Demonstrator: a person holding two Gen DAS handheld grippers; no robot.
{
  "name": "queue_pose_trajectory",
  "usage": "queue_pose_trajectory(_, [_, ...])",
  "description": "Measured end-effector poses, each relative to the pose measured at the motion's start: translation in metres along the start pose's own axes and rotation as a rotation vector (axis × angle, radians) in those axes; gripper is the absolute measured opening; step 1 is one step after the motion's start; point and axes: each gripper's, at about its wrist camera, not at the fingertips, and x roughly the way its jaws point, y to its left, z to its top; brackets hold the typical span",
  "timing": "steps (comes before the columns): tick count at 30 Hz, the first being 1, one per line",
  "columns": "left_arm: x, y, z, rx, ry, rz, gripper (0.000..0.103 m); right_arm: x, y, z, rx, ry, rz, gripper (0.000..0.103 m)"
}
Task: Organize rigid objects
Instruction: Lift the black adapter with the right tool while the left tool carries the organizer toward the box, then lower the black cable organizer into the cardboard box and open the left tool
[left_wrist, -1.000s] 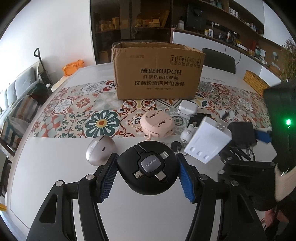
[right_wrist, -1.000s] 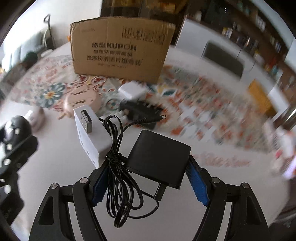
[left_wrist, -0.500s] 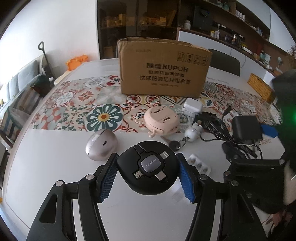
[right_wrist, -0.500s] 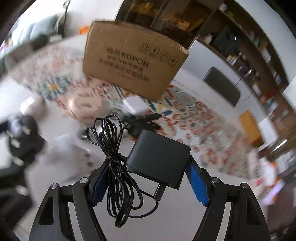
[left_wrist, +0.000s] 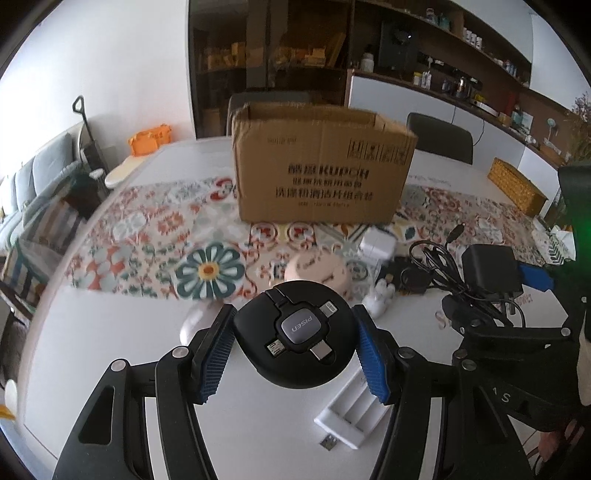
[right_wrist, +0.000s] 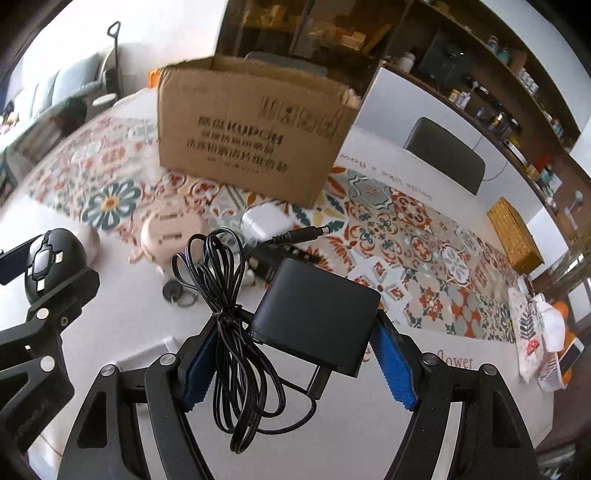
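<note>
- The white table (left_wrist: 110, 369) is smooth, with a tile-patterned runner (left_wrist: 147, 236) across its middle.
- The cardboard box (left_wrist: 321, 166) stands open-topped on the runner behind the clutter, probably the bin for the loose items.
- The right gripper (right_wrist: 295, 354) is closed on a black power adapter (right_wrist: 317, 314), a matte slab pinched across its flat sides; its tied cable (right_wrist: 232, 317) hangs over the left pad.
- The left gripper (left_wrist: 293, 350) is about half open, blue ribbed pads clamped on a round black cable hub (left_wrist: 295, 336), held clear of the table, likely for carrying.
- On the table rest a pink round hub (left_wrist: 317, 269), a white charger (left_wrist: 376, 243) and a white ridged tray (left_wrist: 351, 417).
</note>
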Motion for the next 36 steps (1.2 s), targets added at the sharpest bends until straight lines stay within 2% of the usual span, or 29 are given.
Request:
queue_pose_trajectory(7, [-0.019,0.001,0.032,0.020,-0.056,0.011,0.062,-0.021,-0.013,0.019,0.062,-0.052,0.012,0.076])
queue_pose_trajectory(23, [-0.045,0.010,0.093,0.012,-0.154,-0.018,0.062,-0.071,-0.043,0.066,0.192,-0.220,0.059,0.076])
queue_pose_trajectory(28, [-0.048,0.014,0.111,0.001,-0.182,-0.038,0.062,-0.078,-0.050,0.078,0.226,-0.254,0.088,0.076])
queue_pose_trajectory(36, [-0.043,0.021,0.143,0.001,-0.210,-0.030,0.062,-0.075,-0.065,0.105,0.283,-0.281,0.157,0.076])
